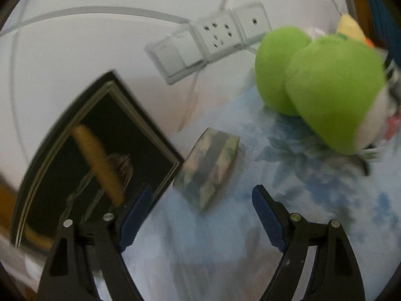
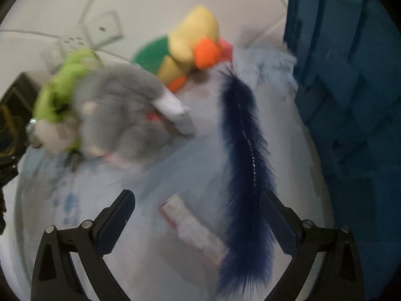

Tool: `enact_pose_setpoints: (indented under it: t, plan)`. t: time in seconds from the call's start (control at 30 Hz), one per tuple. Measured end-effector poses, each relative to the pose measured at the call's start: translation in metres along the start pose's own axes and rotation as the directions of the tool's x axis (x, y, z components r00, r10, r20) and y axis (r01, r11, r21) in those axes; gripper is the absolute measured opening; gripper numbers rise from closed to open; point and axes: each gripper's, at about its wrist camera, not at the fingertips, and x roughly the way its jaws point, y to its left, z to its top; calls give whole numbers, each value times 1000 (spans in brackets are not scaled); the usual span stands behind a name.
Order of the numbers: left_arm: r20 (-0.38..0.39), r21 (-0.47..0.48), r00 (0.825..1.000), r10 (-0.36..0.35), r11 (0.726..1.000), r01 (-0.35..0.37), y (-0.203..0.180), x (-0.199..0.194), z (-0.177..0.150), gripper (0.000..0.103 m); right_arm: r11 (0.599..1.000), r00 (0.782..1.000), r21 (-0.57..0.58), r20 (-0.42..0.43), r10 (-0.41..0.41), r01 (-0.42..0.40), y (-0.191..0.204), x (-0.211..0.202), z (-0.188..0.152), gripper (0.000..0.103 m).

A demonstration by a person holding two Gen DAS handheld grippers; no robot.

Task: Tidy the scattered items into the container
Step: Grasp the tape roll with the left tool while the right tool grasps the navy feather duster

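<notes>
A black box (image 1: pixel 140 125) stands open at the left with a wooden comb (image 1: pixel 97 163) inside it. Beside the box, a flat camouflage-patterned case (image 1: pixel 213 160) lies on the blue floral cloth (image 1: pixel 313 200). My left gripper (image 1: pixel 200 200) hangs open just short of the case, with nothing between its fingers. My right gripper (image 2: pixel 196 200) is open above a white and pink tube (image 2: pixel 193 230). A dark blue furry tail (image 2: pixel 245 155) runs past its right finger. A grey plush (image 2: pixel 117 115), a green plush (image 2: pixel 65 85) and a yellow plush (image 2: pixel 190 42) lie farther back.
White wall sockets (image 1: pixel 213 37) sit behind the cloth. The green plush (image 1: pixel 325 85) fills the right side of the left wrist view. A dark blue padded fabric object (image 2: pixel 351 100) rises along the right edge. The black box (image 2: pixel 12 105) shows at the far left of the right wrist view.
</notes>
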Motion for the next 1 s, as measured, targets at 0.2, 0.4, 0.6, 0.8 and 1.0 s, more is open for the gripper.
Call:
enact_pose_setpoints:
  t: [0.2, 0.4, 0.6, 0.8, 1.0]
  plan:
    - [-57, 66, 998, 2, 998, 2, -3, 53, 15, 83, 998, 998, 16, -2, -61, 61, -14, 40, 16, 100]
    - [-84, -49, 992, -92, 995, 88, 3, 74, 22, 71, 997, 997, 51, -46, -58, 60, -28, 69, 28, 96]
    - [-87, -132, 990, -111, 986, 99, 1, 64, 19, 48, 992, 997, 105, -25, -69, 71, -43, 65, 29, 28]
    - [-54, -126, 988, -141, 983, 134, -22, 32, 1, 46, 994, 999, 108, -26, -26, 29, -46, 46, 16, 14]
    - [-66, -204, 988, -137, 972, 121, -24, -8, -18, 46, 993, 1000, 116, -23, 3, 0, -43, 28, 3, 13]
